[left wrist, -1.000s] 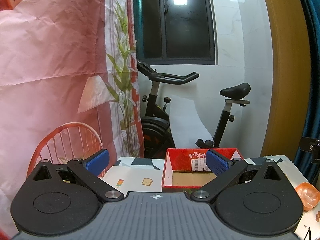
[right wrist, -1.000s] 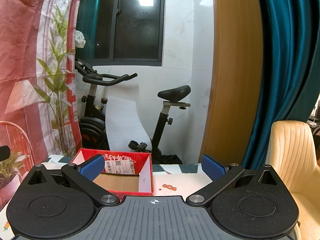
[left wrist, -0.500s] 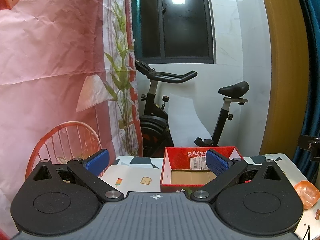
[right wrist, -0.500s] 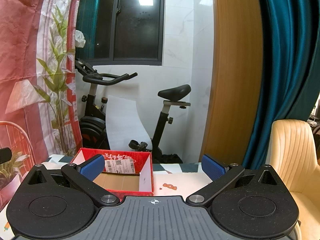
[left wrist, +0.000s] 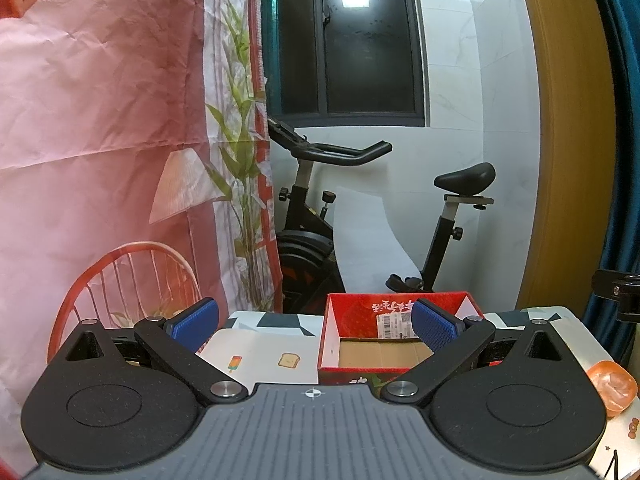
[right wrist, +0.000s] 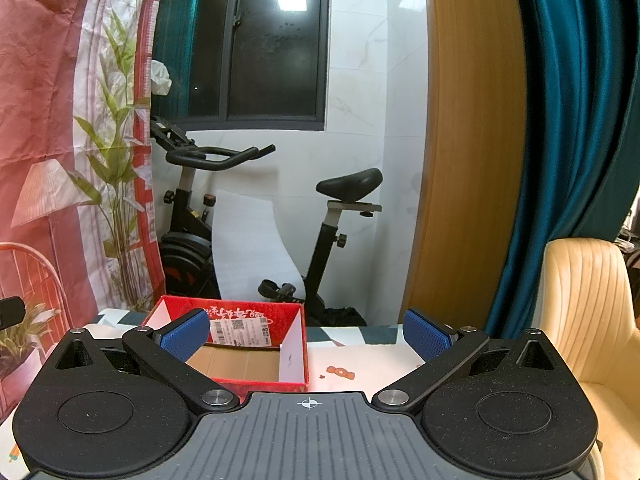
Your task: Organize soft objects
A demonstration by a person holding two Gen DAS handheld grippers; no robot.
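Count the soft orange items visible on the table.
1: an orange squishy piece lies at the table's right edge, right of the red box. Others may be hidden behind the claws.

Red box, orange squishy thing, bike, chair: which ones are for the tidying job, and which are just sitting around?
For the job:
red box, open and empty
orange soft object on the table's right edge
left gripper and right gripper, both open

Just there:
exercise bike
cream chair
teal curtain

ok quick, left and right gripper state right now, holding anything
Left gripper: open, holding nothing, aimed over the red box.
Right gripper: open, holding nothing, above the same box.
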